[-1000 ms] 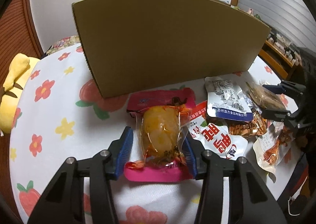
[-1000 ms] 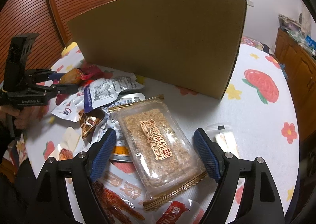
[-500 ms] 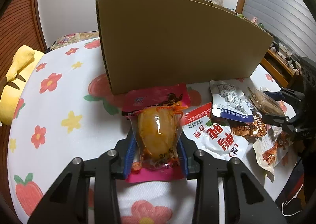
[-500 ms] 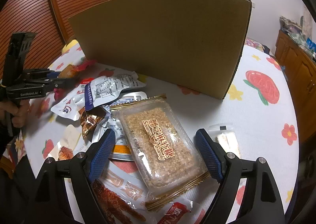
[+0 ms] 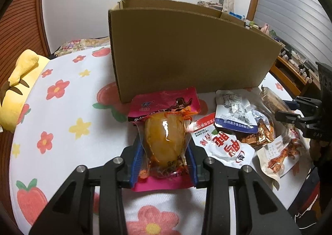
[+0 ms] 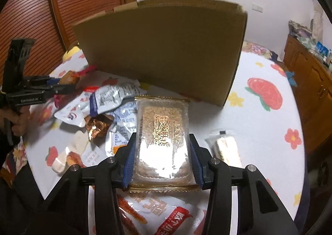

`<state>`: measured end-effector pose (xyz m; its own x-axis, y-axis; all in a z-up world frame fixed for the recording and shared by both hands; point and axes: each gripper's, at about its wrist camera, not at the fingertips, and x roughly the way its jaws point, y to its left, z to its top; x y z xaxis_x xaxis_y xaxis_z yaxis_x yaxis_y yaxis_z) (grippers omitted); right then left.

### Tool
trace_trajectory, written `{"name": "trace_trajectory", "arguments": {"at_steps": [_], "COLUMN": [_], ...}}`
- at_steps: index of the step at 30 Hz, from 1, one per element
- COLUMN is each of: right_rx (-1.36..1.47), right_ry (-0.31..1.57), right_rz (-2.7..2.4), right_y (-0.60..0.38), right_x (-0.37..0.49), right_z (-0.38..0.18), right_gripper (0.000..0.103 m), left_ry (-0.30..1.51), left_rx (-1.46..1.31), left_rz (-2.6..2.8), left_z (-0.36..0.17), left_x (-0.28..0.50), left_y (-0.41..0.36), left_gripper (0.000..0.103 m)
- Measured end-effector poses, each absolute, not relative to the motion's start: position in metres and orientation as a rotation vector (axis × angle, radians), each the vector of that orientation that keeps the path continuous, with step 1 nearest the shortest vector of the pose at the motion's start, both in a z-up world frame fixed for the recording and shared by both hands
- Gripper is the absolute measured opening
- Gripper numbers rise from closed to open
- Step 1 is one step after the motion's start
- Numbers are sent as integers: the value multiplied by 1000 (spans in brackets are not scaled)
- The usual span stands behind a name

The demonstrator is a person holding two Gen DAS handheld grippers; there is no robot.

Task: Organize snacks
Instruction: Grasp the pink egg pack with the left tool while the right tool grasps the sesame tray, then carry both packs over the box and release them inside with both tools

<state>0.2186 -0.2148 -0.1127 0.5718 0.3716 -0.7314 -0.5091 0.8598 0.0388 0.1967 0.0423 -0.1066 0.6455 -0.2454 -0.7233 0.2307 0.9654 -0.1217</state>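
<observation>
A tall cardboard box [image 5: 193,52] stands on the flower-print tablecloth [image 5: 62,127], with a loose heap of snack packets [image 5: 234,123] lying in front of it. The right gripper [image 6: 161,164] has its blue pads pressed against both long edges of the clear sesame candy pack [image 6: 164,131], pinching it near the box. The left gripper [image 5: 164,164] is narrowed onto the clear packet with an orange-yellow snack [image 5: 165,137], which overlaps a pink packet [image 5: 164,100].

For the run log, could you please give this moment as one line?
left gripper: shut on yellow snack pack | right gripper: shut on sesame candy pack | cardboard box: behind, no snack visibly inside
</observation>
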Motion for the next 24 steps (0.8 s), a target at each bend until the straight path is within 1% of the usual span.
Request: {"name": "trace_trajectory", "arguments": {"at_steps": [7,15,24], "right_rx": [-165,-173,-212], "right_ry": [755,671,596], "right_rz": [507,508,510], "right_y": [-217,-213,-200], "right_x": [208,198,211], "right_z": [-90,-53,-17], "right_gripper": [46,46,46], "left_ry": [767,656,570], "left_rx": [-29,-27,5], "left_rz": [-288,-328,-354], "left_z": [-86,-41,5], "left_x": [185,176,195], "left_y": [47,40,27], "left_gripper": [36,36,36]}}
